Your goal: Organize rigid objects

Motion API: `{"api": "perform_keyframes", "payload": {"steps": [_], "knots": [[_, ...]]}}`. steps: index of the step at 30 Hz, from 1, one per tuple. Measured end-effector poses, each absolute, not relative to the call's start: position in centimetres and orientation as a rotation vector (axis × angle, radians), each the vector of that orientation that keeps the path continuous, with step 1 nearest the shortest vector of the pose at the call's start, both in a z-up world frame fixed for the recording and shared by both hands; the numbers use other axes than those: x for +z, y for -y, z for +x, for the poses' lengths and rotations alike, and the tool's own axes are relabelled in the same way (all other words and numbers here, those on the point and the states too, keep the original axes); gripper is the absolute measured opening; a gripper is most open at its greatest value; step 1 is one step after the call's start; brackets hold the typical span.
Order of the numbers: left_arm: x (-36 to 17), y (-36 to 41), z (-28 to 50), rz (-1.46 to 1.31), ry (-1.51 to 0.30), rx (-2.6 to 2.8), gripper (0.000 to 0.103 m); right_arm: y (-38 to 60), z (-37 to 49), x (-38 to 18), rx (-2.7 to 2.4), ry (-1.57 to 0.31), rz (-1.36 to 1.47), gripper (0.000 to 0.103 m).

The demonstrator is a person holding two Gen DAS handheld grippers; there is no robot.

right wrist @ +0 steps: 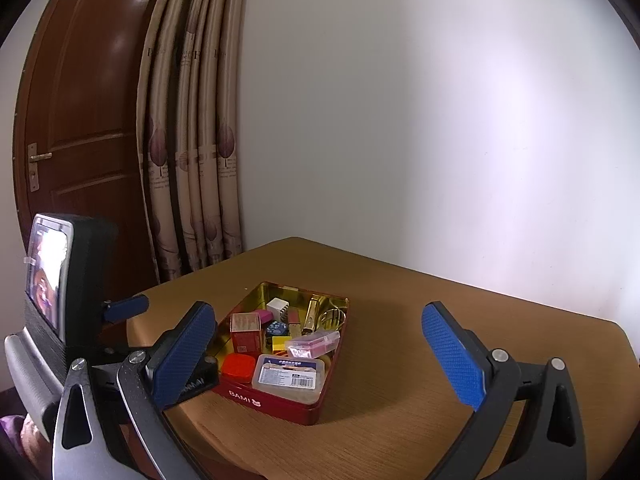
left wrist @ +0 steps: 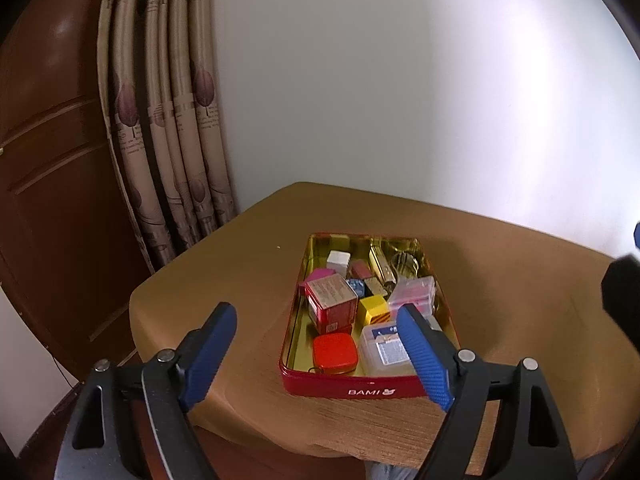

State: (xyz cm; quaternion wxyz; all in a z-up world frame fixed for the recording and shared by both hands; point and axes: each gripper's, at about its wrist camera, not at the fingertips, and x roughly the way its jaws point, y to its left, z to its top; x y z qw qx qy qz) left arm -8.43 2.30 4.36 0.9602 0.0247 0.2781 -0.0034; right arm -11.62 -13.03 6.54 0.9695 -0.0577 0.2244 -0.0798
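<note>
A red tin (left wrist: 352, 391) marked BAMI, gold inside, lies on the brown table (left wrist: 500, 280). It holds a red carton (left wrist: 332, 300), a flat red case (left wrist: 335, 352), a labelled clear box (left wrist: 384, 350), a clear box of pink bits (left wrist: 414, 294), a yellow cube (left wrist: 374, 308) and a white cube (left wrist: 338, 261). My left gripper (left wrist: 314, 311) stands open just before the tin's near end, nothing between its fingers. My right gripper (right wrist: 317, 309) hangs open in front of the tin (right wrist: 276, 402), to its right, and holds nothing.
The table is rounded at its corners and stands against a white wall (right wrist: 400, 120). A beige curtain (right wrist: 192, 152) and a brown door (right wrist: 88, 100) are at the far left. The left gripper's body with its phone screen (right wrist: 48, 276) sits close by the tin's left side.
</note>
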Motion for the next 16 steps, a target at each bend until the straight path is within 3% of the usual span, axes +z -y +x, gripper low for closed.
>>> {"api": "perform_keyframes", "payload": {"steps": [16], "knots": [[4.0,-1.9,-8.36,0.062,-0.556,-0.061,0.085,13.07,-11.69,6.72,-0.161,-0.449,-0.115,0.103]]}}
